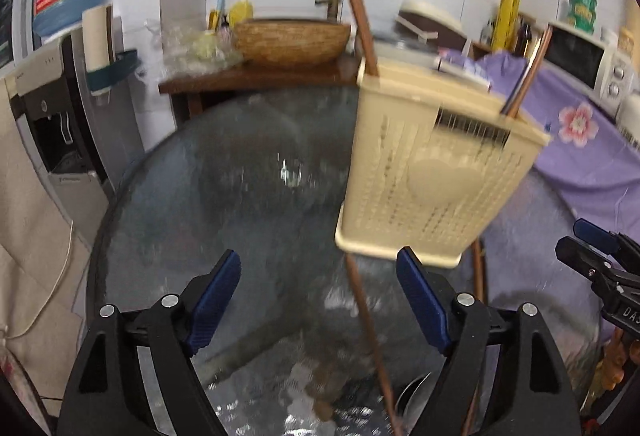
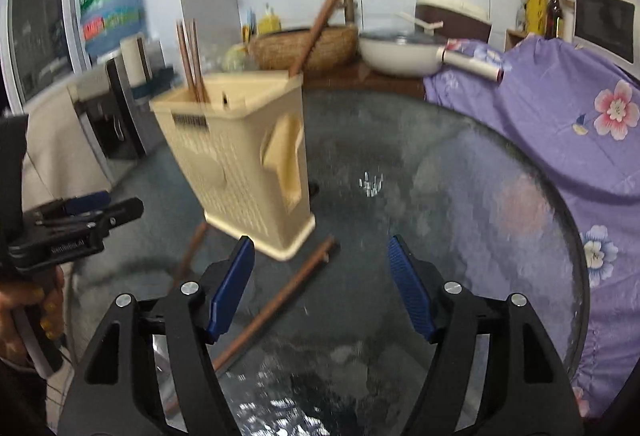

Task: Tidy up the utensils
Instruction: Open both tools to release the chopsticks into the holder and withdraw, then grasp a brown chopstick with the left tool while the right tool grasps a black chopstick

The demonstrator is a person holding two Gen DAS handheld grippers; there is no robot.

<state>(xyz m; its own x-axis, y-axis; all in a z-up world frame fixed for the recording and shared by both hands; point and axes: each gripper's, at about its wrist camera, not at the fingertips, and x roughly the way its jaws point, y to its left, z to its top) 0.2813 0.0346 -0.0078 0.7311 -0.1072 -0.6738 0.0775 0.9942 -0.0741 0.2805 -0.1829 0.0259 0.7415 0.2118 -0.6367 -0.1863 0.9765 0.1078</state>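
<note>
While three chopsticks (image 2: pixel 192 60) stand in cream holder (image 2: pixel 236 164) mid glass table (image 2: pixel 460 176), job part done: loose chopsticks (image 2: pixel 276 306) remain beside base (two visible). Left gripper (image 1: pixel 318 300), right gripper (image 2: pixel 320 286) both spread wide, holding nothing.

Gaping left claw (image 1: pixel 319 300), cream holder (image 1: pixel 434 172), chopsticks (image 1: pixel 366 300)

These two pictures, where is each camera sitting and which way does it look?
Left wrist: rides the left gripper, looking forward over the glass table at the cream utensil holder; its open blue fingers show, plus the right gripper at far right.
Right wrist: rides the right gripper, facing the same holder; the person's left hand shows.
Shared: holder, chopsticks, table.
</note>
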